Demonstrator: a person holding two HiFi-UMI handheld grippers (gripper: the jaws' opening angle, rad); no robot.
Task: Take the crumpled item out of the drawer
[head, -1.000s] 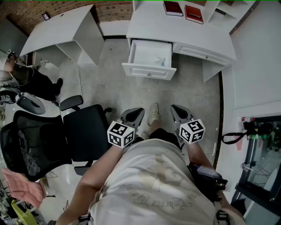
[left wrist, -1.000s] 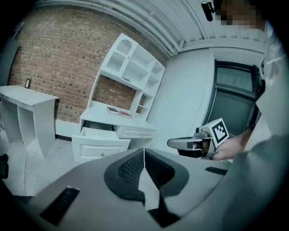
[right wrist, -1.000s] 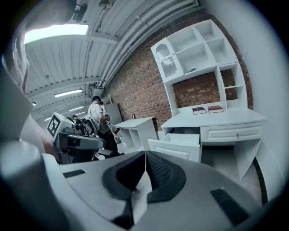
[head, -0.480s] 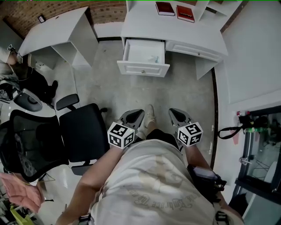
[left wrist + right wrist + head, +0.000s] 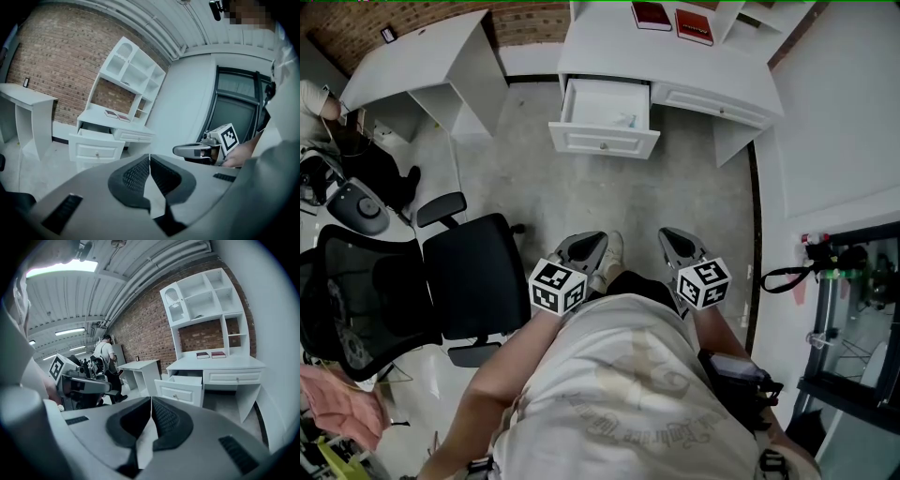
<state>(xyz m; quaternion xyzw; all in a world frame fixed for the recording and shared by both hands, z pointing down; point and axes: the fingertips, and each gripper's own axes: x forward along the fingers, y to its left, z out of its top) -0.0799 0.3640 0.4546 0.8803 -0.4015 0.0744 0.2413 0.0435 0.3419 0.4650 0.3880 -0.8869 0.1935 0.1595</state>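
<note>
looking down in the head view, the left gripper [image 5: 582, 249] and right gripper [image 5: 676, 247] are held side by side in front of the person's torso, both pointing toward the open drawer [image 5: 602, 142] of the white desk [image 5: 675, 66], well apart from it across bare floor. a small pale crumpled item [image 5: 625, 120] lies inside the drawer near its right wall, too small to make out detail. two red books [image 5: 673, 21] lie on the desk top. a black office chair [image 5: 464, 281] stands left of the grippers, and a second white desk [image 5: 412, 61] is at upper left by the brick wall. a light shoe [image 5: 610, 257] shows between the grippers. left gripper view: its jaws are pressed together at the tips, nothing between them; the open drawer is far ahead at left and the right gripper shows at right. right gripper view: its jaws meet too, empty; the drawer sits pulled out ahead, books above on the desk, a person [image 5: 105, 363] stands in the background by the second desk, and the left gripper shows at left.
</note>
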